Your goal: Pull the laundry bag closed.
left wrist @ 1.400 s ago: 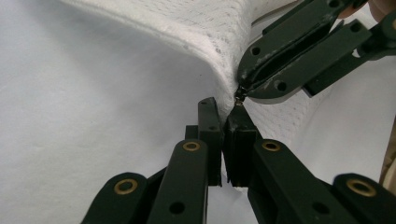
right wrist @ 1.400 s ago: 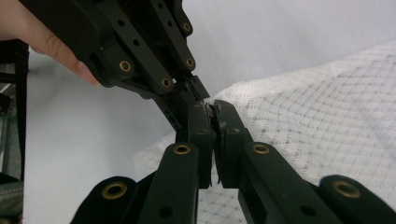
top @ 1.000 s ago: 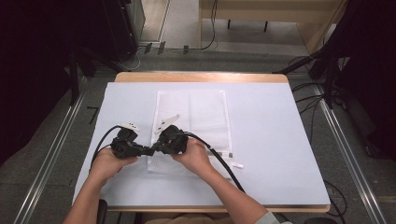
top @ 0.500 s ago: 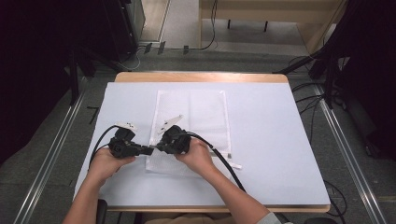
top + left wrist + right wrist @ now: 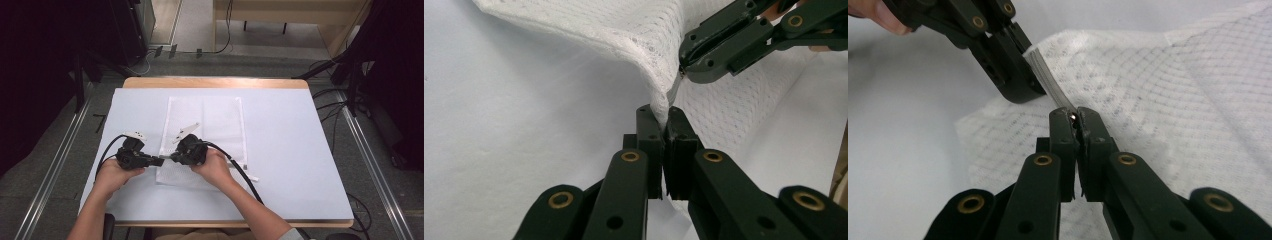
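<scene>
left gripper [image 5: 659,117] clamped on white mesh bag [image 5: 220,120] edge, right gripper [image 5: 1075,117] pinching its zip pull, no readable text, bag looks flat on table [image 5: 300,165]

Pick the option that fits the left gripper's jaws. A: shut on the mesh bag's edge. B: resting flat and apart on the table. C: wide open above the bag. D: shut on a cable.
A: in the left gripper view, the left gripper pinches the mesh bag between closed jaws.

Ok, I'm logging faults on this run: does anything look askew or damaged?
Nothing damaged. The white mesh bag lies flat and square on the table sheet, except its near-left edge, lifted into a fold where the left gripper and right gripper pinch it with shut fingers.
</scene>
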